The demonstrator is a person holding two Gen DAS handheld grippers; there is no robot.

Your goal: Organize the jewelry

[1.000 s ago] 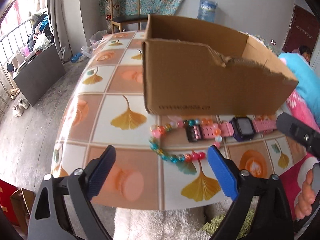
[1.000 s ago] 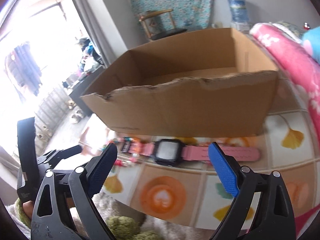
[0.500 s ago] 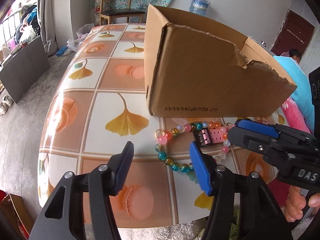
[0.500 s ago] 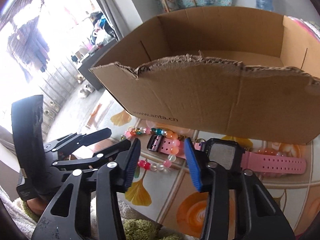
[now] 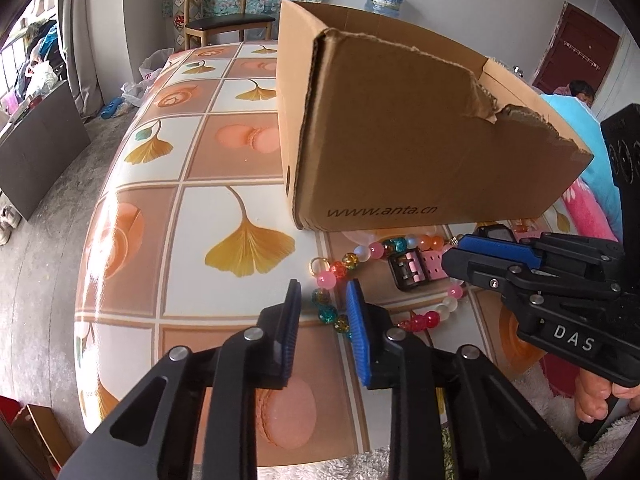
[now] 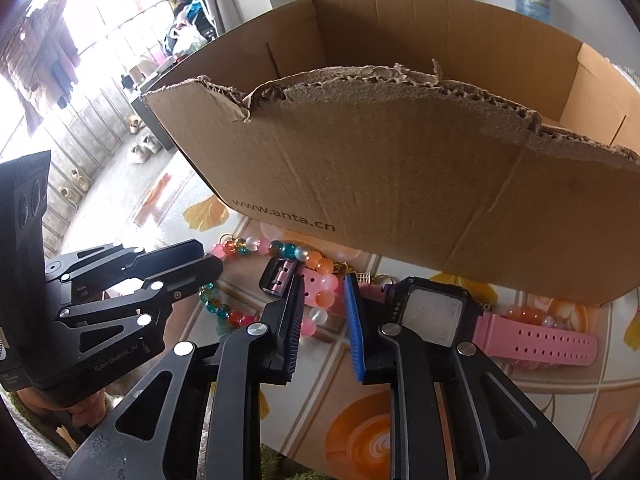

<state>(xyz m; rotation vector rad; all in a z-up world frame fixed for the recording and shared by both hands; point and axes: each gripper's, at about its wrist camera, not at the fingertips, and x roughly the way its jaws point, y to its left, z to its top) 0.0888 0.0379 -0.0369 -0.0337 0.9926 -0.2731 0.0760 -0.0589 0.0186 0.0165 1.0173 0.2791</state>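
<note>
The left gripper (image 5: 322, 308) is hovering at lower centre of its view, fingers narrowed around the near arc of the beaded bracelet (image 5: 332, 314) but not visibly clamping it. The right gripper (image 6: 322, 312) is standing at lower centre of its own view, fingers narrowed astride the pink watch (image 6: 434, 314) strap, where bracelet beads are lying across it; whether the pads are touching cannot be told.

Risk: bracelet and strap are overlapping, so lifting either is likely to drag the other or snag the buckle. Beads may roll out of a narrow pinch. The two grippers are working close together and could collide.

The cardboard box (image 6: 400, 168), torn along its near rim, is standing just behind both items on the patterned table (image 5: 200, 220), limiting forward approach.
</note>
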